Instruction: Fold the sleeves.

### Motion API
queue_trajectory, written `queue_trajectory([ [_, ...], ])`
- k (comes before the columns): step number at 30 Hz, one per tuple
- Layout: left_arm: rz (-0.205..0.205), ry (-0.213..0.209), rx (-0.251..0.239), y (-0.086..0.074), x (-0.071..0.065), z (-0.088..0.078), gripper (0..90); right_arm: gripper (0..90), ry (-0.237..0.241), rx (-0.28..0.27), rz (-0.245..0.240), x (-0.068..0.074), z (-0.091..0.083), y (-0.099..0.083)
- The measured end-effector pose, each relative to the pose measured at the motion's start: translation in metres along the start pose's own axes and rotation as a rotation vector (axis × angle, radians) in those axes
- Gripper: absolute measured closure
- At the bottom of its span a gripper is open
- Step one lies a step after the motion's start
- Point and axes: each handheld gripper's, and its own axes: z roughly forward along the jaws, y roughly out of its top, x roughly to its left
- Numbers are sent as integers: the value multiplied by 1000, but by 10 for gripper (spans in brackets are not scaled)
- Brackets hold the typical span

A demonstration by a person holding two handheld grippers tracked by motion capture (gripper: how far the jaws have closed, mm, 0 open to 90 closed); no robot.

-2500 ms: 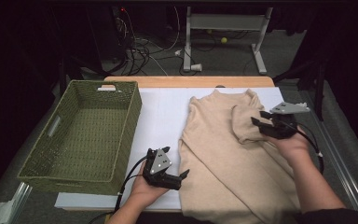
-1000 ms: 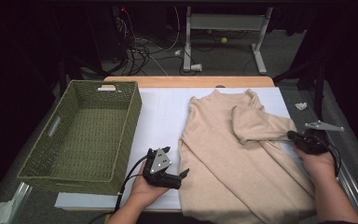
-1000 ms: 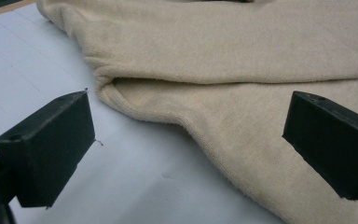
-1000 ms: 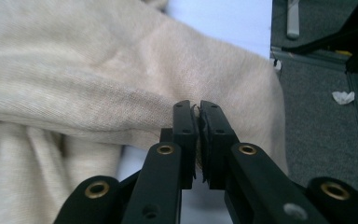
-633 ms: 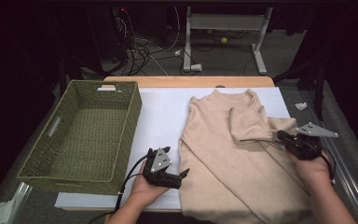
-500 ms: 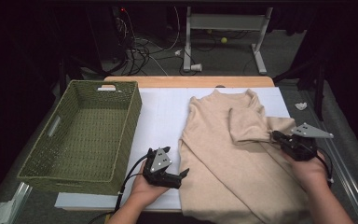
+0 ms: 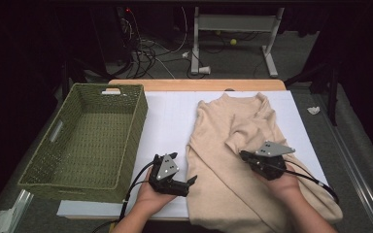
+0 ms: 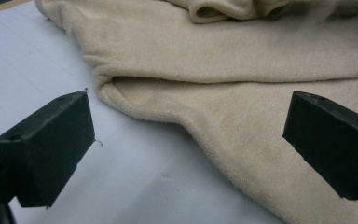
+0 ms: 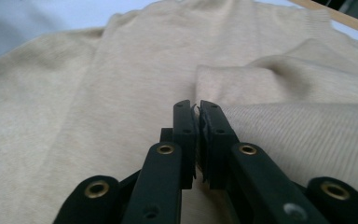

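Right claw (image 7: 243,156) clenched on sweater (image 7: 223,145) cuff; left claw (image 7: 187,182) released beside hem; basket (image 7: 85,136) left.

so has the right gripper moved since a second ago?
Yes. The right gripper, shut on the beige knit sweater's sleeve, has come in from the table's right edge toward the woven green basket, dragging the sleeve across the sweater body.

sweater (image 7: 243,160): 1, beige, right half of table | basket (image 7: 85,141): 1, green woven, left side | grippers: 2, left gripper (image 7: 187,183) near centre, right gripper (image 7: 245,156) on sweater | hands: 2 | white mat (image 7: 167,121): 1 | ball (image 7: 233,41): 1, on far floor
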Motion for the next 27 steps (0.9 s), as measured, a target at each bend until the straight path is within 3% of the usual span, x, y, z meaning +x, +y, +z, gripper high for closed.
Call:
queue_trajectory([
  [3, -3, 0, -7, 0, 0, -1, 6, 673, -5, -25, 49, -5, -7, 0],
  [6, -6, -2, -11, -1, 0, -1, 6, 611, -42, -60, 83, -18, -29, -2],
  [7, -8, -4, -12, -1, 0, -1, 6, 611, -42, -60, 83, -18, -29, -2],
  [9, -7, -5, -10, -1, 1, -1, 6, 571, -99, -67, 104, -25, -47, -9],
  [16, -10, -3, -4, 0, 1, 0, 6, 548, -195, -43, 199, -47, -86, -46],
  [21, -11, 1, 0, 0, 1, 0, 6, 543, -248, -31, 257, -55, -103, -69],
  [27, -9, 1, -2, 0, 1, 0, 5, 537, -254, -36, 311, -57, -115, -87],
])
